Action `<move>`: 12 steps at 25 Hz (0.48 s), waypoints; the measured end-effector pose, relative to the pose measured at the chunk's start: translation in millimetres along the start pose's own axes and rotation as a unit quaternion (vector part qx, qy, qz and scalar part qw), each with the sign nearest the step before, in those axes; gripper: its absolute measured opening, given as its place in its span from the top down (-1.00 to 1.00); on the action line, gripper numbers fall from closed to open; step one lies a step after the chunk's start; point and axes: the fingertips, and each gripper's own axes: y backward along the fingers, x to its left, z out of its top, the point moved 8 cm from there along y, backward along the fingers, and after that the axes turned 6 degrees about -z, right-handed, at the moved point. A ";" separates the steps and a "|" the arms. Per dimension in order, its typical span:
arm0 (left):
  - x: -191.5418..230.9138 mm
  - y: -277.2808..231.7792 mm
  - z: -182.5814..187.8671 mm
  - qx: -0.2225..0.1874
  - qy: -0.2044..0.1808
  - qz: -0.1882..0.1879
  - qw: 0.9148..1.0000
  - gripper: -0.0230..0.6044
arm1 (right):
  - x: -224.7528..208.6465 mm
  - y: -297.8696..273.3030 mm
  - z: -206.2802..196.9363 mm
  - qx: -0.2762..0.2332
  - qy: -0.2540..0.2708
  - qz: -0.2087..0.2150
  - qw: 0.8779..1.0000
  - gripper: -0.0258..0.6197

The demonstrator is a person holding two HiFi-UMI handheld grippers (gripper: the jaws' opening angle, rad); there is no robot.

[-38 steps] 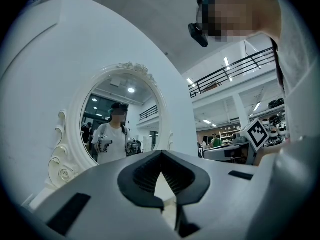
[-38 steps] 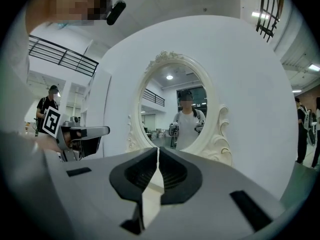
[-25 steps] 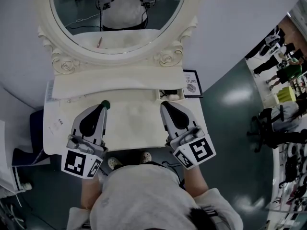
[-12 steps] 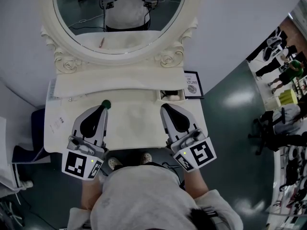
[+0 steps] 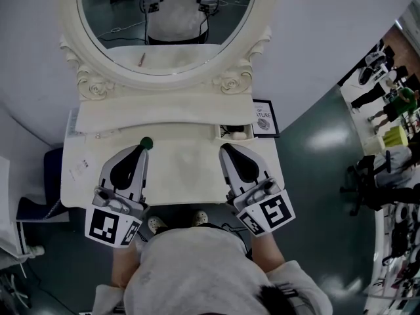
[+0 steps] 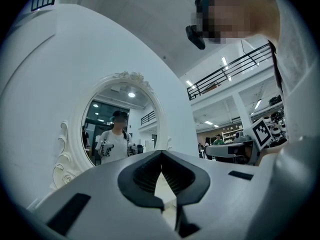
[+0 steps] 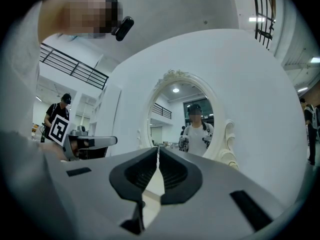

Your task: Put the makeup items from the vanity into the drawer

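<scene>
The 2 ribbed black pads of the left gripper (image 6: 161, 159) meet at their tips with nothing between them. The right gripper (image 7: 158, 154) is the same, its 2 grooved pads pressed together and empty. Both smooth grey shells taper to points over the cream vanity top (image 5: 184, 169). A small round green item (image 5: 146, 143) sits at the left tip. A small rectangular drawer (image 5: 244, 135) stands open beyond the right tip, under the carved oval mirror frame (image 5: 230, 81).

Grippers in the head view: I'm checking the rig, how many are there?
2. The left gripper is over the vanity's left half, the right gripper over its right half; the mirror shows their reflections too.
</scene>
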 end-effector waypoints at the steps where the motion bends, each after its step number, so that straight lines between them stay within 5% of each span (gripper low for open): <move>1: -0.1 0.4 0.1 0.000 0.000 0.001 1.000 0.88 | 0.0 0.1 -0.1 0.001 0.001 -0.001 1.000 0.83; 12: 2.2 2.0 1.6 0.000 -0.001 0.004 1.000 0.88 | 1.6 -3.6 0.4 0.005 0.007 -0.007 1.000 0.83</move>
